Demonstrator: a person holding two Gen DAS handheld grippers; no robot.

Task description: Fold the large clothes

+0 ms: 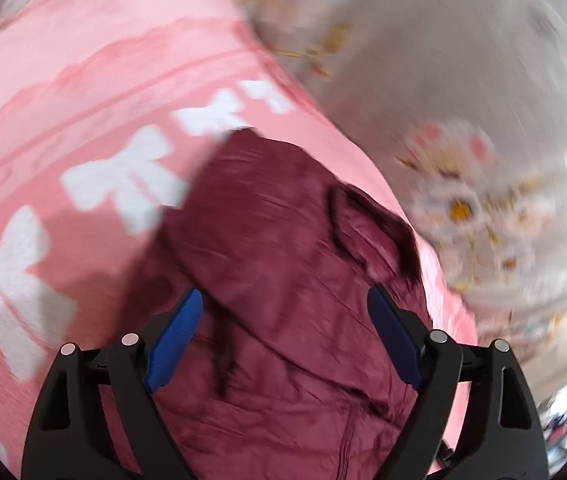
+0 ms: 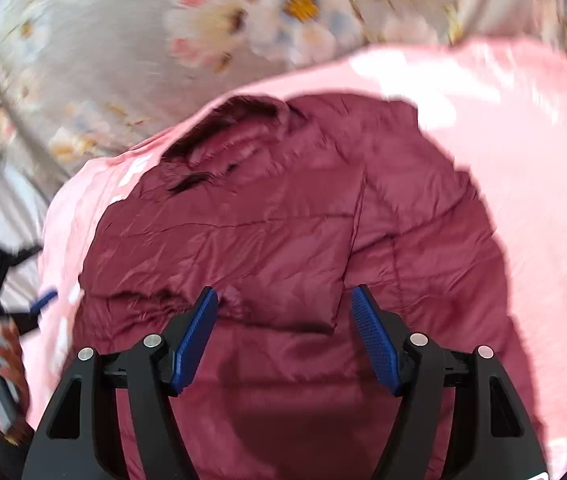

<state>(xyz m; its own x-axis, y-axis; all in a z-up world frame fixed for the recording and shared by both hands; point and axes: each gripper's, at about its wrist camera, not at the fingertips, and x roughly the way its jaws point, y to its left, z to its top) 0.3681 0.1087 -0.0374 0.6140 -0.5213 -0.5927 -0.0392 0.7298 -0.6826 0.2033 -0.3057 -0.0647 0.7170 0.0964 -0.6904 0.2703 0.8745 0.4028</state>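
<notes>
Both views are smeared by motion, so the flowered bedsheet (image 1: 463,80) at the upper right of the left wrist view and across the top of the right wrist view shows only blurred blossoms, and its edges run out of frame. On it lies a pink blanket (image 1: 83,100) with white bow shapes, cut off at the left and bottom of the left wrist view. The dark red quilted jacket (image 2: 283,220) lies on the blanket, filling the centre and bottom of both views; its collar end points to the upper part of the frame, and its lower part is hidden behind the gripper bodies. The left gripper (image 1: 283,336) stands wide, hovering over the jacket with nothing pinched between its blue pads. The right gripper (image 2: 283,336) also stands wide above the jacket, holding nothing. At the lower left of the right wrist view, a hand (image 2: 7,364) on a dark handle is barely legible.
</notes>
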